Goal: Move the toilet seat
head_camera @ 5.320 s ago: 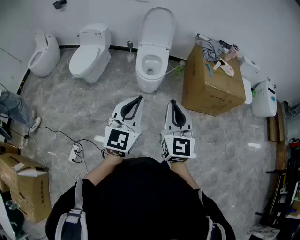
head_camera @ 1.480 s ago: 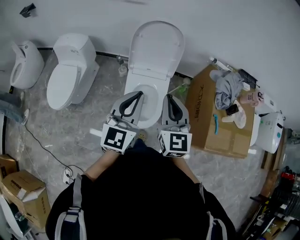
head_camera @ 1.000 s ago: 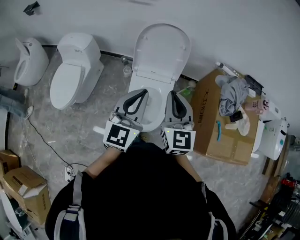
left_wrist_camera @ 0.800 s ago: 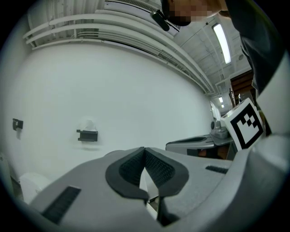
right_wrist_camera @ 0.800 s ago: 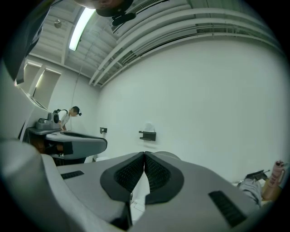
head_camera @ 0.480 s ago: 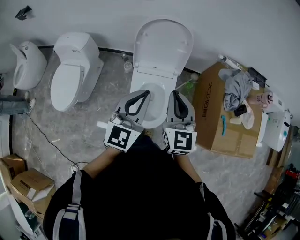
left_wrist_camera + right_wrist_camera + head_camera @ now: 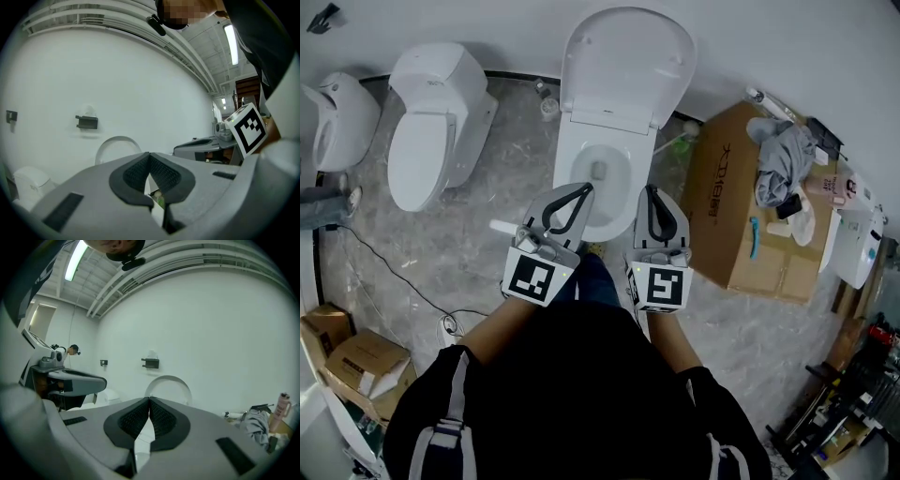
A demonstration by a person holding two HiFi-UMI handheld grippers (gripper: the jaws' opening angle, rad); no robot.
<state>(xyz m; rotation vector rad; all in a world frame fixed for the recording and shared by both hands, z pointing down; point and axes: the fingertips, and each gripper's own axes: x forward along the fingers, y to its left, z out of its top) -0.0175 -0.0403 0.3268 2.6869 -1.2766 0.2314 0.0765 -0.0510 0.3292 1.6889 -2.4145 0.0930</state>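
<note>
Directly ahead: a white toilet bowl (image 7: 595, 173) stands against the wall, between a second toilet (image 7: 431, 122) on its left and a cardboard box (image 7: 741, 225) on its right.
Toilet seat (image 7: 626, 61): raised, standing upright against the wall behind the bowl. Whether lid and seat ring are both up cannot be told; they read as one rounded white panel.
Left gripper (image 7: 581, 188): jaws fully together, pads meeting along one line, nothing held. In the head view its tip lies over the front left part of the bowl rim.
Right gripper (image 7: 651, 193): jaws fully together, nothing held. Its tip lies over the front right part of the bowl rim.
Seat relative to grippers: beyond both tips, on the far side of the bowl opening, touching neither gripper. The two grippers lie side by side and point toward it.
Left gripper view: the closed left gripper (image 7: 149, 161) fills the lower frame; the toilet seat (image 7: 115, 146) shows as a white arch behind it, left of the jaw line, below a dark wall bracket (image 7: 87, 122).
Right gripper view: the closed right gripper (image 7: 149, 404) fills the lower frame; the toilet seat (image 7: 168, 385) rises behind it, slightly right of the jaw line.
Box top: a grey cloth (image 7: 783, 155) and small items lie on it.
</note>
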